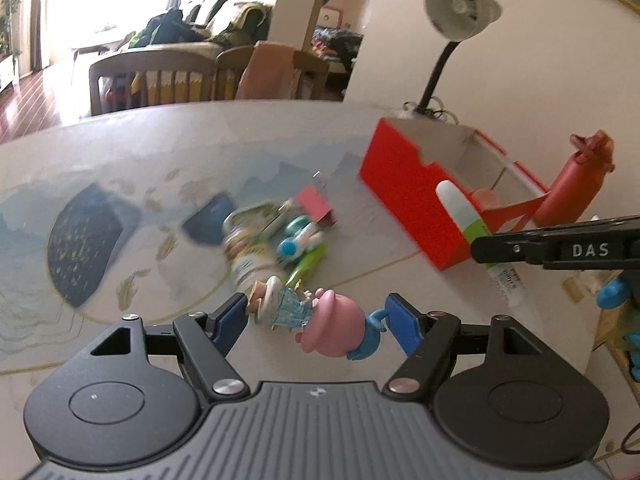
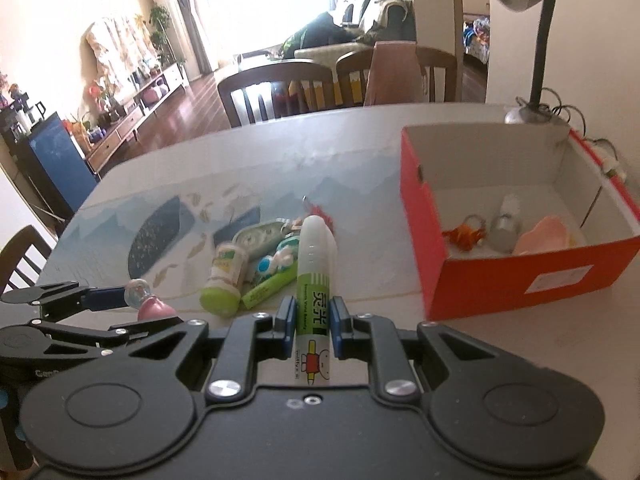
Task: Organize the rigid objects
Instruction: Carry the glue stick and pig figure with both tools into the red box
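Each camera sits just behind its own claw and looks down at the counter point(image 1: 120, 168). Both see the red box point(image 1: 408, 196) and the toy pile point(image 2: 256, 264).

Left black plastic two-finger gripper point(image 1: 316, 322): blue pads, silver screws, ribbed grey housing. Right black plastic two-finger gripper point(image 2: 314, 322): same build, white "DAS" lettering.

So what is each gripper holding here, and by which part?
Left gripper: toy figurine, clamped end to end. Right gripper: glue stick, gripped around its lower body.
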### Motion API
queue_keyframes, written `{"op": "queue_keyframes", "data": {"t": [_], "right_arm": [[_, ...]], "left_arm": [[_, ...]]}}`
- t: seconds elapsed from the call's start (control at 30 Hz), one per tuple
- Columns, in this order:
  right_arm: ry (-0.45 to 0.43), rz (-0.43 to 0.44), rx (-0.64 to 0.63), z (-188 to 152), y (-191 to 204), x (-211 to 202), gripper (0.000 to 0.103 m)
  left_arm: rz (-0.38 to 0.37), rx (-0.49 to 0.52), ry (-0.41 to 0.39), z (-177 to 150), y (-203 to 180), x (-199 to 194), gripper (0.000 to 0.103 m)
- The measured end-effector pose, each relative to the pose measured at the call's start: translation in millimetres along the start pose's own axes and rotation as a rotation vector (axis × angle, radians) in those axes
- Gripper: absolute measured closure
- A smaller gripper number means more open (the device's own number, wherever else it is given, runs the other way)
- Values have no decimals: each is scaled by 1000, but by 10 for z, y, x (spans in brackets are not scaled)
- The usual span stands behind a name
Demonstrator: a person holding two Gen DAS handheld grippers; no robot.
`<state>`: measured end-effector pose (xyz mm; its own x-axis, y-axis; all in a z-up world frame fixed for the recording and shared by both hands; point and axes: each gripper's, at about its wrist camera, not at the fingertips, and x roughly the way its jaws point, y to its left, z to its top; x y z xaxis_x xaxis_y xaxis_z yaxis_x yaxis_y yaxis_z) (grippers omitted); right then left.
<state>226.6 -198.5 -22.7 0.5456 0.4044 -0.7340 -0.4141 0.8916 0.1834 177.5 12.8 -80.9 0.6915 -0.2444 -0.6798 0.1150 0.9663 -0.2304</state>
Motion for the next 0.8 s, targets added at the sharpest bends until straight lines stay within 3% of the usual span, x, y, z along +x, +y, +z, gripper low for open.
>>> {"op": "queue_keyframes", "data": {"t": [0.37, 0.8], "right_arm": [[-73, -2, 15, 257, -452, -311, 86], [-99, -23, 52, 545, -1166, -288, 86]], "left_arm": [[-40, 46, -46, 440, -622, -74, 28], [-89, 84, -51, 850, -1323, 323, 28]]}}
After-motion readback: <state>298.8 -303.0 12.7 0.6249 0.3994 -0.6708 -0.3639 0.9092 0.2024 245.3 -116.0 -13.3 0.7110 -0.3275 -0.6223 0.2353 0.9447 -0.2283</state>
